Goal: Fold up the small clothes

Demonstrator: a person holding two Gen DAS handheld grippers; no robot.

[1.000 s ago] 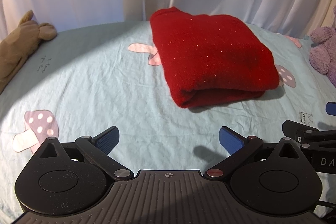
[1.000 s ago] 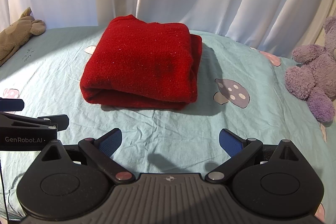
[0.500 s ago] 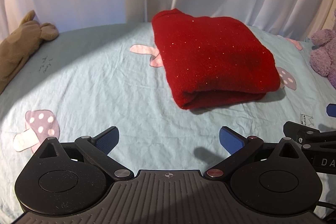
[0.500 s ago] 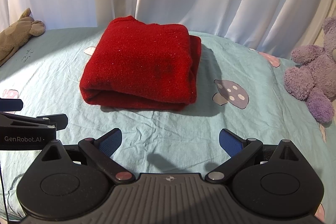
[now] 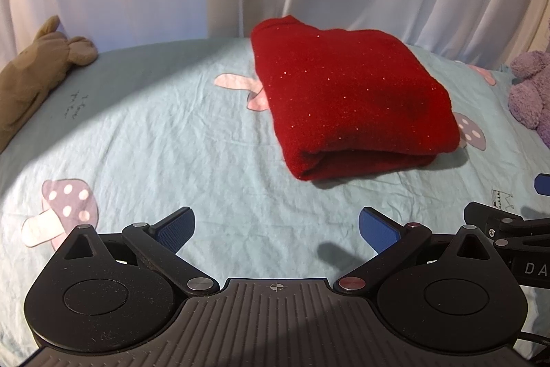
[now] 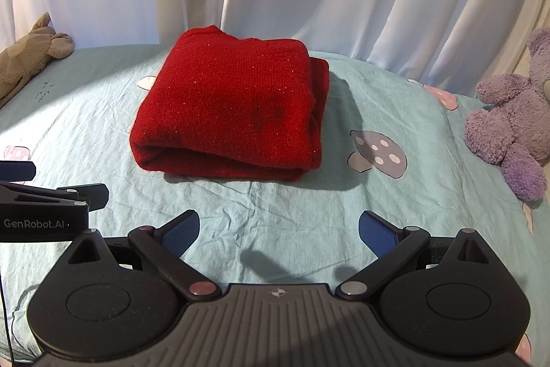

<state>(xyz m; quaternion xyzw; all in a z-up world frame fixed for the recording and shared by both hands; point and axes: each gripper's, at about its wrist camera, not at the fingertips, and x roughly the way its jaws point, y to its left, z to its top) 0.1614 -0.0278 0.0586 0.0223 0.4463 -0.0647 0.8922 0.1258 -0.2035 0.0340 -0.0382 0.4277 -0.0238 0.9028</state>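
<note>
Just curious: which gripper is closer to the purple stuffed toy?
Right. The right gripper has the purple toy just off its right side; the left gripper sits farther left.

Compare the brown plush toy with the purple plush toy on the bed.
The brown plush toy lies flat and limp at the left edge of the bed sheet; the purple plush toy sits bulkier at the right edge. The brown one looks smooth, the purple one shaggy. Both lie apart from the folded red sweater.

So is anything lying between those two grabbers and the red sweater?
Nothing visible. Only bare mushroom-print bedsheet lies between each open gripper, left and right, and the folded red knit sweater. The plush toys sit off to the sides.
</note>
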